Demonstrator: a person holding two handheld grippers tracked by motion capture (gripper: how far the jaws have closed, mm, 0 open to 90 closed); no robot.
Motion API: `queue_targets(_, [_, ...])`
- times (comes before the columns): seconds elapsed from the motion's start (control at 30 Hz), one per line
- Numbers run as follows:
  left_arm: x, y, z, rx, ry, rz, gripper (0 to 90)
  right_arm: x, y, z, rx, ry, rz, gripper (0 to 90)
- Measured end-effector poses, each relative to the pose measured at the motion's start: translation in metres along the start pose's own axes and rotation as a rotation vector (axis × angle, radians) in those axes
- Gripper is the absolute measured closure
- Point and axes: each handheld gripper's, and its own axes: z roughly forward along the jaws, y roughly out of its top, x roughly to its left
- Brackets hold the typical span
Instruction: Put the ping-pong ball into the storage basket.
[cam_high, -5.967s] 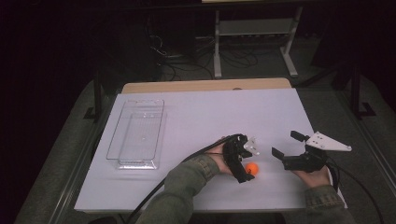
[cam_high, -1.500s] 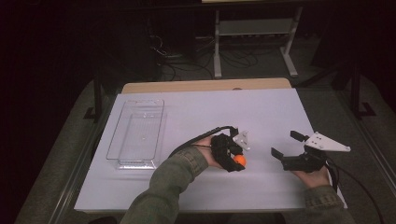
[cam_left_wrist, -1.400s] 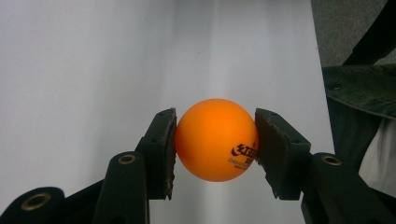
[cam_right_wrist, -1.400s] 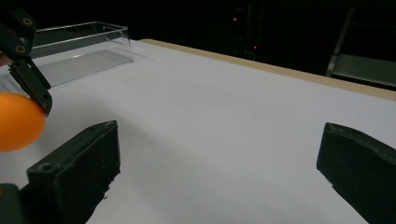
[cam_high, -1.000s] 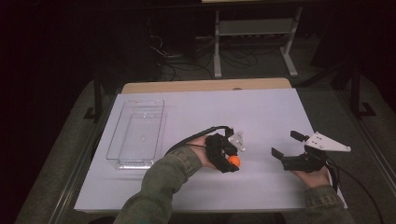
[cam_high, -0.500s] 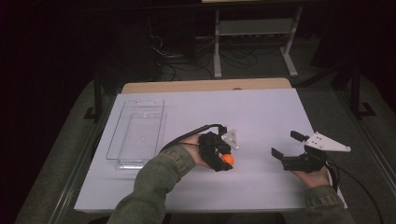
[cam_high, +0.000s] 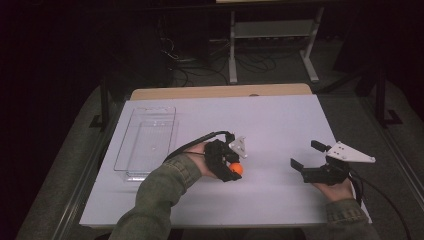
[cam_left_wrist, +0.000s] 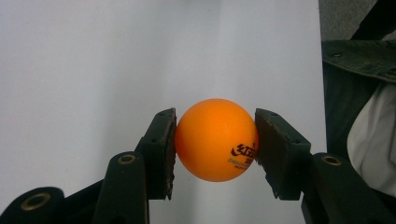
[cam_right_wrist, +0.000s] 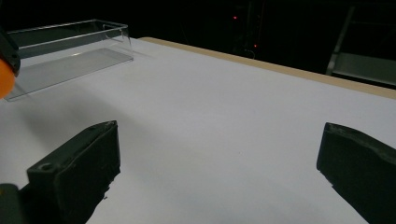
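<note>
A dark room surrounds a table (cam_high: 280, 125) covered by a white sheet, with a strip of bare wood showing along its far edge and a metal shelf frame (cam_high: 272, 35) standing on the floor beyond it among loose cables.

An orange ball (cam_left_wrist: 216, 139) sits clamped between the two black jaws of the left gripper (cam_left_wrist: 215, 144), one pad pressing each side of it; dark printed lettering shows low on the ball's side near one pad. In the high view the ball (cam_high: 236, 169) is a small orange spot at the tip of the left gripper (cam_high: 231, 167), over the white sheet near the middle of the table and a little toward the person's side. The left hand (cam_high: 202, 161) wraps the gripper body, an olive-green sleeve (cam_high: 160, 192) comes in from the bottom edge, and a black cable loops back from the gripper toward the sleeve.

To the left of the ball, just beyond the hand, a clear plastic tray (cam_high: 146, 141) lies on the sheet, long side running away from the person. The ball is outside it, near its closer right corner.

The right gripper (cam_high: 310, 160) is well apart, near the table's right side, held by the right hand (cam_high: 336, 186). Its jaws stand wide apart with nothing between them, and in the right gripper view only white sheet lies between the two black pads (cam_right_wrist: 84, 163).
</note>
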Motion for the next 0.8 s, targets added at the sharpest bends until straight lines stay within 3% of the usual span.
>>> queue_targets(0.8, [0.003, -0.025, -0.036, -0.003, 0.075, -0.035, 50.4, 0.001, -0.001, 0.001, 0.005, -0.001, 0.003, 0.0])
